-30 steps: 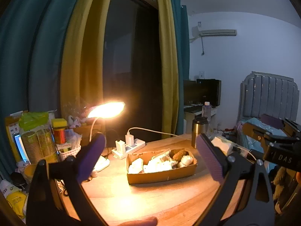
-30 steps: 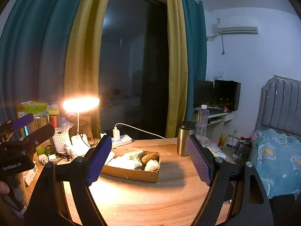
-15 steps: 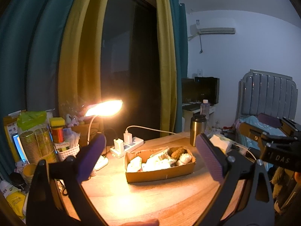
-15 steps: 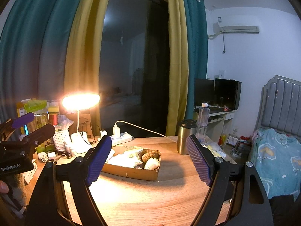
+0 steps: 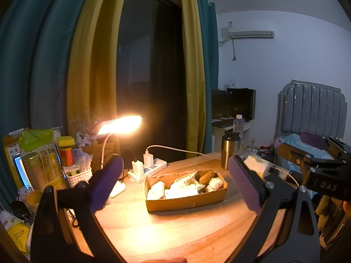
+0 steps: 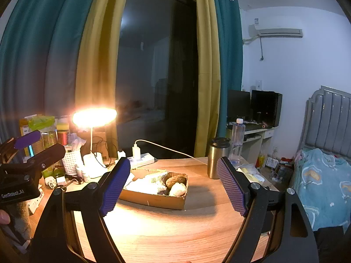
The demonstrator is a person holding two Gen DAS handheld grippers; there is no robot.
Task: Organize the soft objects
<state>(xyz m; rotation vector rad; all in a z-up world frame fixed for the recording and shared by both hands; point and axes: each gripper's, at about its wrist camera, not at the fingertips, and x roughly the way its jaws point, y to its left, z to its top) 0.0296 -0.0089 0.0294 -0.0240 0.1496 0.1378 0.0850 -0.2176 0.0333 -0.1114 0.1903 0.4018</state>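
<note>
A shallow cardboard box (image 5: pixel 186 201) (image 6: pixel 153 198) sits on the round wooden table (image 5: pixel 175 234) (image 6: pixel 175 230). It holds several soft things: white cloth pieces (image 5: pixel 182 188) (image 6: pixel 144 183), a brown plush item (image 5: pixel 206 176) (image 6: pixel 175 179) and a white bundle (image 6: pixel 177 189). My left gripper (image 5: pixel 173 184) is open and empty, held above the table in front of the box. My right gripper (image 6: pixel 173 188) is open and empty, also short of the box. Each gripper shows at the edge of the other's view.
A lit desk lamp (image 5: pixel 120 126) (image 6: pixel 94 117) stands left of the box. A power strip with chargers (image 5: pixel 149 167), a steel tumbler (image 5: pixel 229 150) (image 6: pixel 217 161) and a water bottle (image 6: pixel 238 140) stand behind it. Clutter crowds the left (image 5: pixel 50 166). A bed (image 6: pixel 324 179) is right.
Both views have shifted slightly; the box sits a little lower and nearer in frame. Both grippers stay open and empty.
</note>
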